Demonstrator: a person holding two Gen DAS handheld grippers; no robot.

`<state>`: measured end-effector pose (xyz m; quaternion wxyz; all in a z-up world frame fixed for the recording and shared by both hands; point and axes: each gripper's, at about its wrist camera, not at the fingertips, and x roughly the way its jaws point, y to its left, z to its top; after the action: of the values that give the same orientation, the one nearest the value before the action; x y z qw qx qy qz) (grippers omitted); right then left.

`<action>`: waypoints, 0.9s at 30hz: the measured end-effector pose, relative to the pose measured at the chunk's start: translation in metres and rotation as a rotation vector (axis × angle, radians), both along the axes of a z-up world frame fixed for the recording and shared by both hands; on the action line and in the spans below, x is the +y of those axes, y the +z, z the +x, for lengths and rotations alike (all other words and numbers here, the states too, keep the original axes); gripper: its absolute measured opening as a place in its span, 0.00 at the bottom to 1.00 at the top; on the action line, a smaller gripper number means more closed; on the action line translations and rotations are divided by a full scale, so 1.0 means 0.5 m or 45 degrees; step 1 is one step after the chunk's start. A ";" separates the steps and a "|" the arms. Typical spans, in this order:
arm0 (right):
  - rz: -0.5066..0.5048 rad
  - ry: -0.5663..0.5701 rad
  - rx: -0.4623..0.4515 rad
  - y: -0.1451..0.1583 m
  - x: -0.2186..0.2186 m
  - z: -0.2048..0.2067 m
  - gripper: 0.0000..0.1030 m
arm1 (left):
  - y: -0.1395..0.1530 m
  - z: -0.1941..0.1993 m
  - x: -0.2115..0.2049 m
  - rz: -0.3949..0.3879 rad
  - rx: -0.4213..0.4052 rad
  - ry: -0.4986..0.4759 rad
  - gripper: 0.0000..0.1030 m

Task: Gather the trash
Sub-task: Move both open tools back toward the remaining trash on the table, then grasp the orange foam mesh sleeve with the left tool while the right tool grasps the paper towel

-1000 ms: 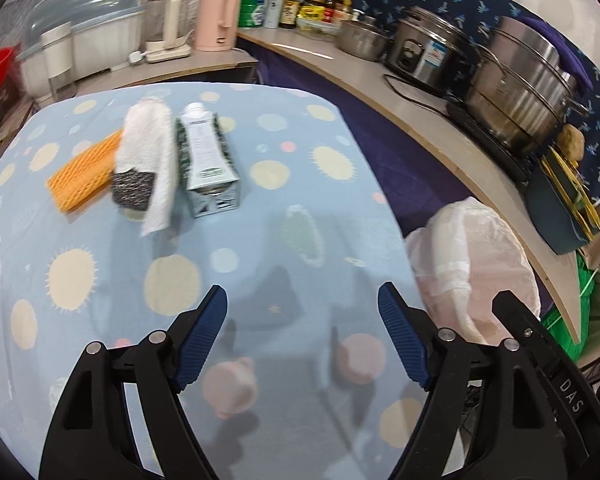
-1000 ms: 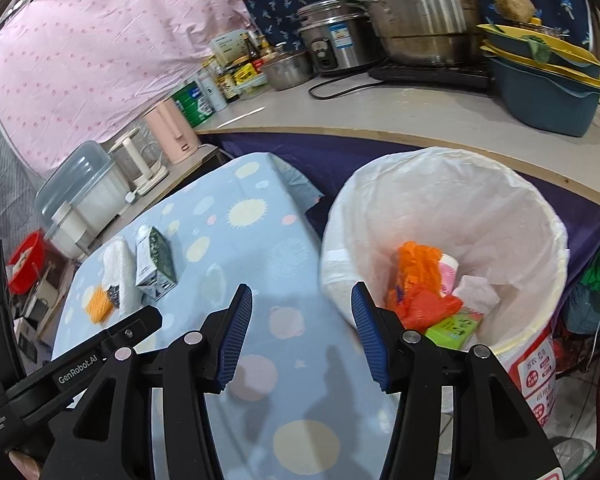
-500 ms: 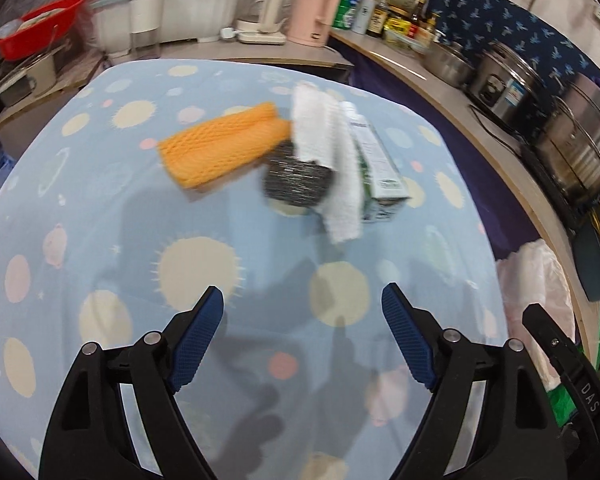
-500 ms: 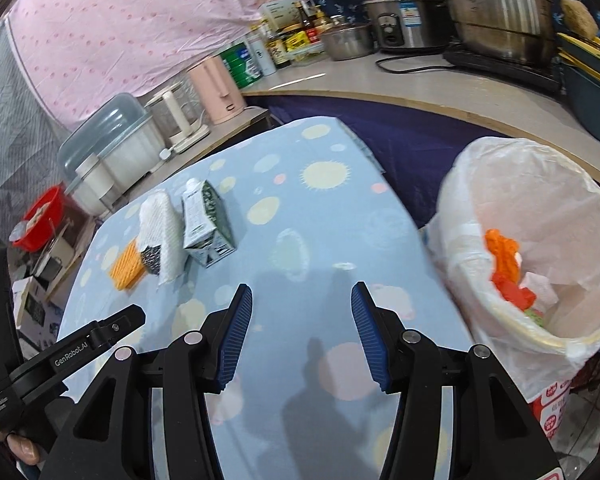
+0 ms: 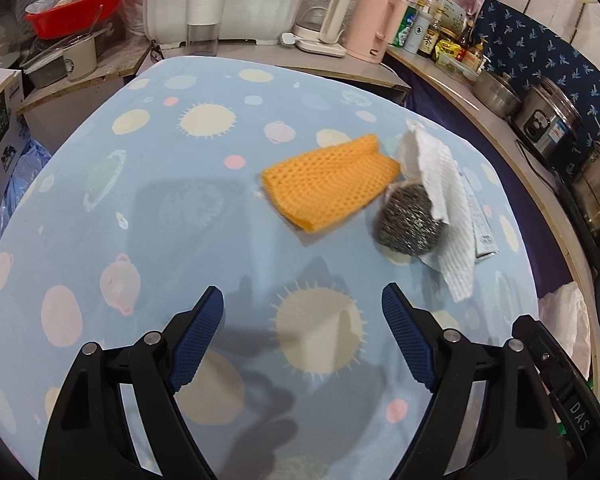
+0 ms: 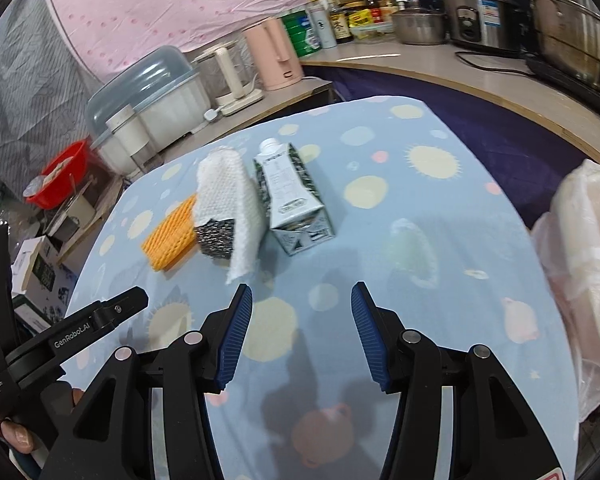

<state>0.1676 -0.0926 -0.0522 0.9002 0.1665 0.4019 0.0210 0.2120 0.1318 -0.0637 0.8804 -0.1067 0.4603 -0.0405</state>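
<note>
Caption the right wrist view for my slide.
Open right tool above spotted tablecloth, facing carton, paper towel, scourer and orange cloth.

Each hand-held gripper, the left [image 5: 302, 338] and the right [image 6: 302, 334], is built from matte black plastic arms with triangular cut-outs, joined by round silver rivets. The fingers [image 6: 236, 336] are faced with ribbed blue pads. "GenRobot.AI" is printed in white on one black arm, "DAS" on another.
</note>
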 end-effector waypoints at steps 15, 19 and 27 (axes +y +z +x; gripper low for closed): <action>-0.002 0.065 0.023 -0.022 0.074 0.100 0.49 | -0.018 0.107 0.032 0.003 -0.009 0.004 0.79; -0.001 0.072 0.030 -0.030 0.078 0.113 0.49 | -0.030 0.137 0.033 0.006 0.002 0.003 0.79; 0.000 0.072 0.053 -0.047 0.076 0.126 0.26 | -0.059 0.179 0.026 -0.006 0.024 0.001 0.74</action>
<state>0.2307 -0.0545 -0.0759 0.8907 0.1555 0.4250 0.0429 0.3017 0.1446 -0.0934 0.8758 -0.1092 0.4685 -0.0401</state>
